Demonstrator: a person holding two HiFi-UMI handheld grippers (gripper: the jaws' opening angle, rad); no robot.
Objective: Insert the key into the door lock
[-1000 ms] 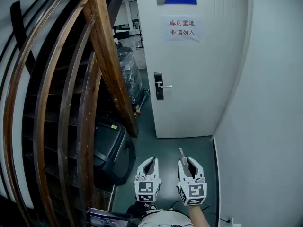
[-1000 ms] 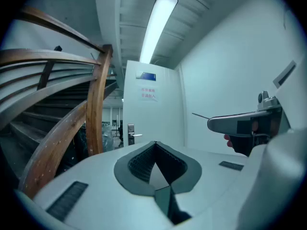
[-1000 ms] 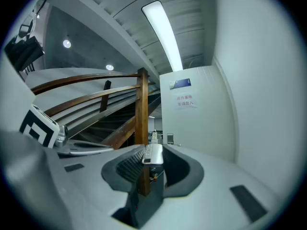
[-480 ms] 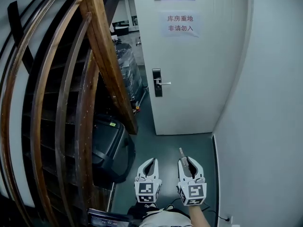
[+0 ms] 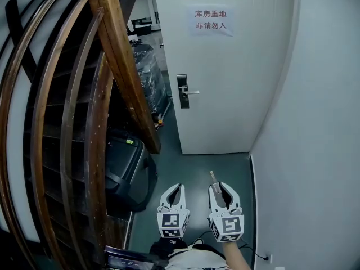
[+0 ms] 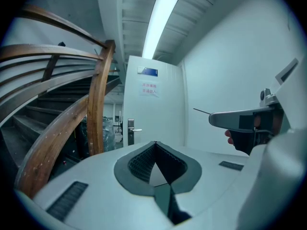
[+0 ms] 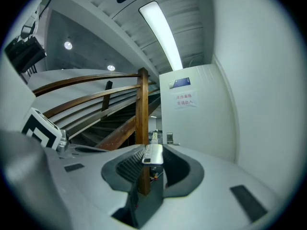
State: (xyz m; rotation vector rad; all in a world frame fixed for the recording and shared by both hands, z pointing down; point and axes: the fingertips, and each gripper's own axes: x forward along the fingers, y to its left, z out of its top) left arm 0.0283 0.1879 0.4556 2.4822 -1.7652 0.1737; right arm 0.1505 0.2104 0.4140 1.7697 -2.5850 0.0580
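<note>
A white door (image 5: 225,77) stands ahead with a dark lock plate and silver handle (image 5: 184,91) near its left edge. The same lock plate (image 6: 130,129) shows small in the left gripper view, and again (image 7: 169,138) in the right gripper view. My right gripper (image 5: 219,191) is shut on a key (image 5: 214,178), whose blade (image 7: 153,137) sticks out forward past the jaws. My left gripper (image 5: 175,192) hangs beside it, shut with nothing in it. Both grippers are low and well short of the door.
A curved wooden stair railing (image 5: 121,55) fills the left side. A black bin (image 5: 126,170) sits below the railing on the grey-green floor. A white wall (image 5: 315,122) runs close along the right. A paper notice (image 5: 210,20) hangs on the door.
The view has moved forward toward the door: door, lock and notice have slid slightly left and up in the head view. Both grippers keep their hold and pose.
</note>
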